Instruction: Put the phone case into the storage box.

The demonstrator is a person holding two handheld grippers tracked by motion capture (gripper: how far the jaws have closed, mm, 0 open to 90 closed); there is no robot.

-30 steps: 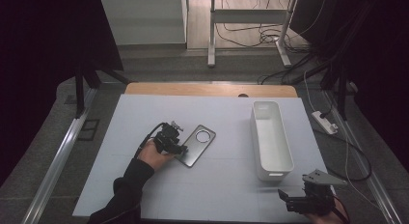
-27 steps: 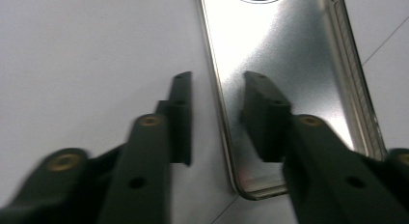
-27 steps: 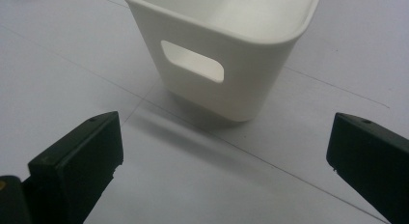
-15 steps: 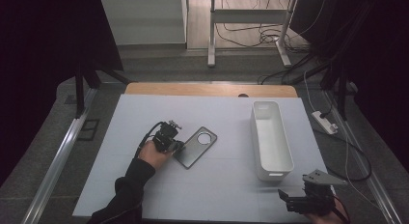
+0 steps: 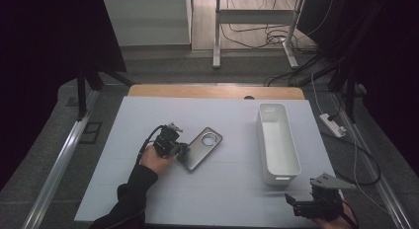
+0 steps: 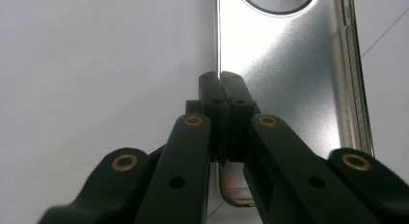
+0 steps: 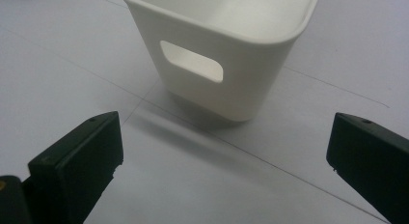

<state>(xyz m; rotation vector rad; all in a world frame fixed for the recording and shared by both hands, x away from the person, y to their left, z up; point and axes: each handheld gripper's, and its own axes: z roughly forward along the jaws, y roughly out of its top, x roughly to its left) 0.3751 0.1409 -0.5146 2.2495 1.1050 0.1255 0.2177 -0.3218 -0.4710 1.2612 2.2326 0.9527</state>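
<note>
A silvery phone case (image 5: 203, 147) with a round camera hole lies flat on the white table top (image 5: 222, 189). My left gripper (image 5: 181, 149) is at the case's near-left edge. In the left gripper view its jaws are pressed together on the case's (image 6: 289, 79) thin side rim, so the left gripper (image 6: 220, 81) is shut on it. My right gripper (image 5: 298, 205) rests at the table's front right, open, with nothing between its fingers. In the right gripper view it (image 7: 226, 142) faces the end of a white bin (image 7: 231, 55).
The long white bin (image 5: 263, 140) stands on the right half of the table, empty, with a handle slot (image 7: 191, 61) in its near end. A power strip (image 5: 332, 124) and cables lie off the table's right edge. A wooden strip (image 5: 217, 92) borders the far edge.
The left gripper has edged slightly toward the phone case and its jaws have drawn together on the rim. The right gripper, the case and the bin have stayed put.
</note>
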